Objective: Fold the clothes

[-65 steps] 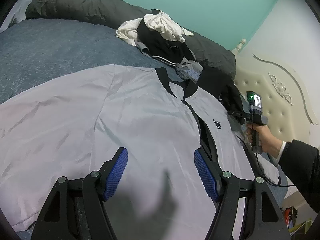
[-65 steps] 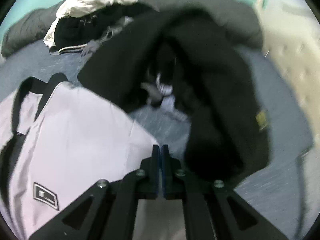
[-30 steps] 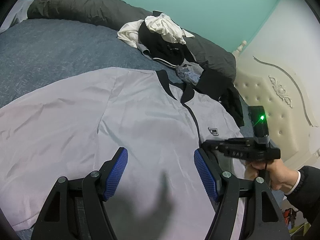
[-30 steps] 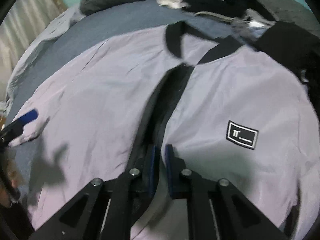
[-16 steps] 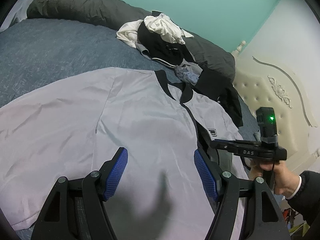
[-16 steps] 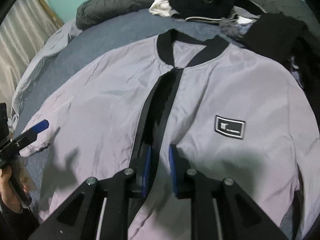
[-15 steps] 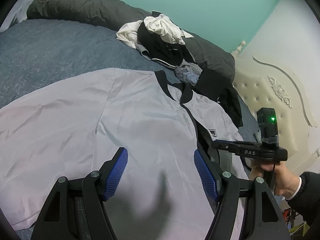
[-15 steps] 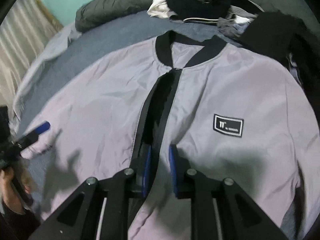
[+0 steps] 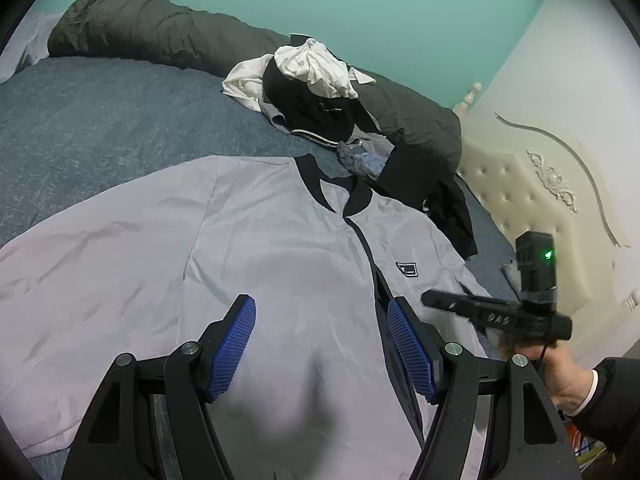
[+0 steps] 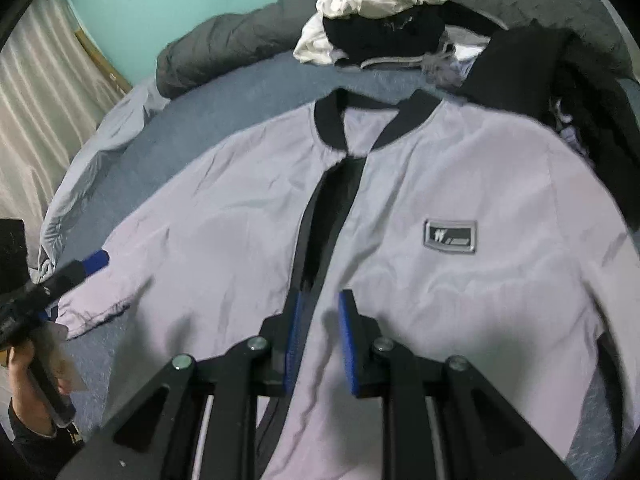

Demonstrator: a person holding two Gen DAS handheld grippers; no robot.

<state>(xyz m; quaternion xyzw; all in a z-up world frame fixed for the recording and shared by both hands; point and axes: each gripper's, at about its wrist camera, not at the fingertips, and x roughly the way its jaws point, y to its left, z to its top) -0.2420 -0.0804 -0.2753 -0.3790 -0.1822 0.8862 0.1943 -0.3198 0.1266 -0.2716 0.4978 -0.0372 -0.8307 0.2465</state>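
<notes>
Lying flat on bed: grey jacket, ready for folding. Hovering above, both spread and empty: left gripper, right gripper

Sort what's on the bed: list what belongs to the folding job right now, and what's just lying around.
In the job:
grey jacket, spread flat
left gripper, open
right gripper, slightly open

Lying about:
heap of clothes
black garment
dark duvet

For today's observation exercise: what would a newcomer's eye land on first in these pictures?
First, the pale grey zip jacket with black collar, spread front-up across the blue bed. Next, the heap of white and black clothes beyond its collar, against the dark grey rolled duvet. Both blue-padded grippers, left and right, hang open above it.
</notes>
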